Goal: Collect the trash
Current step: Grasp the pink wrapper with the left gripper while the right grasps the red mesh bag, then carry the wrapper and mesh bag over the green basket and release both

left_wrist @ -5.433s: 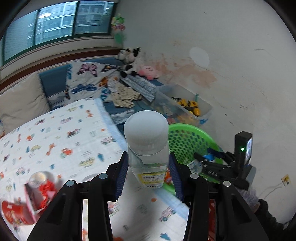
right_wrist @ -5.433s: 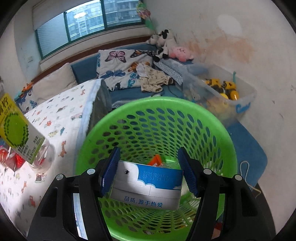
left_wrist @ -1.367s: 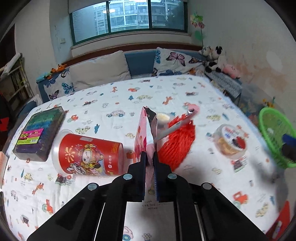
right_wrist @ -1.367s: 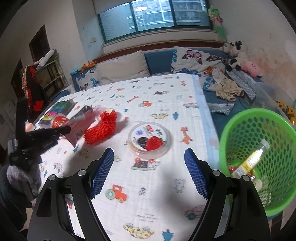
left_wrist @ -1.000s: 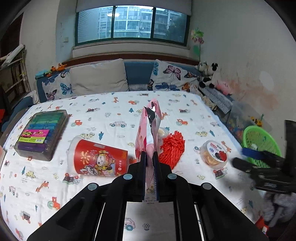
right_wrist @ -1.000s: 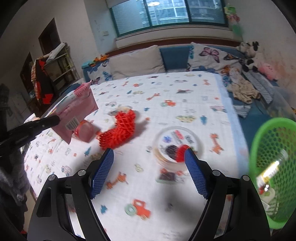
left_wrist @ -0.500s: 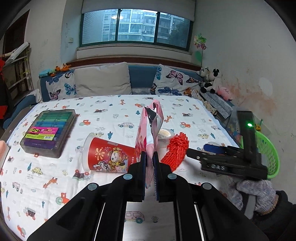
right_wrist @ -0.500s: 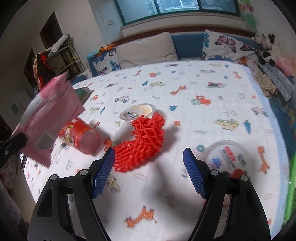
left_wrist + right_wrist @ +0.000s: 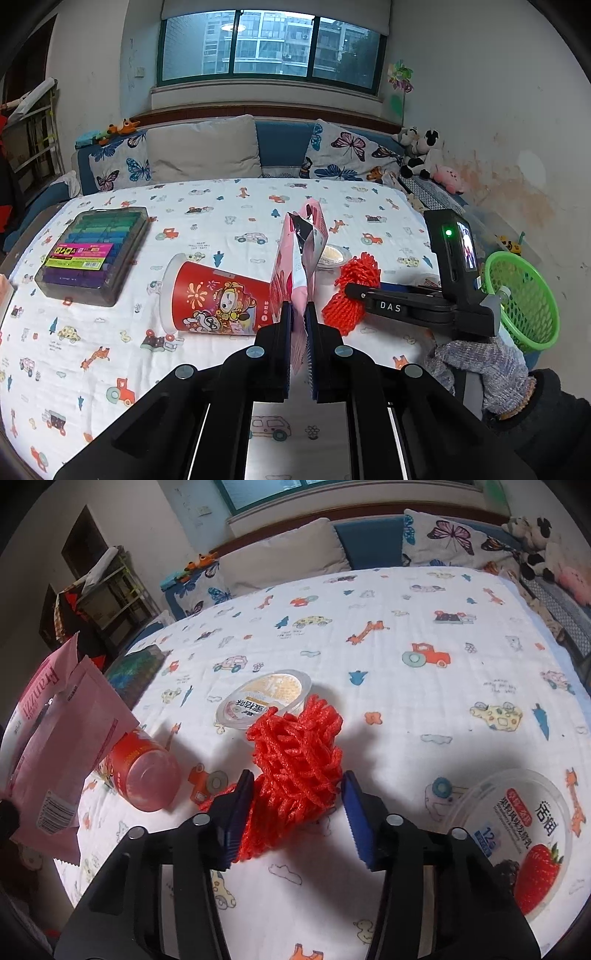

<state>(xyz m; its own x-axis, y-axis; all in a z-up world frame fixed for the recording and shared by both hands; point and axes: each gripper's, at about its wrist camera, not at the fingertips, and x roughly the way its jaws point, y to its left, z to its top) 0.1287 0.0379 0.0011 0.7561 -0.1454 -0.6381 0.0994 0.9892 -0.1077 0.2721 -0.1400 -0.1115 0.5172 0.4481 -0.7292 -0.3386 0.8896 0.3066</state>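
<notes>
Near the bed's (image 9: pixel 461 657) middle, right gripper (image 9: pixel 297 801) closing around red foam net (image 9: pixel 295 764), left gripper (image 9: pixel 298 332) clenched on pink "Franzzi" pouch (image 9: pixel 295 266); green basket (image 9: pixel 524 295) and "DAS" marking only in left view, strawberry cup (image 9: pixel 517 834) only in right.

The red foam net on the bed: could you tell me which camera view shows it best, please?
The right wrist view: the red foam net fills the centre, mesh clear, between the closing right gripper's fingers. The left wrist view shows it small, partly hidden behind the right gripper.
</notes>
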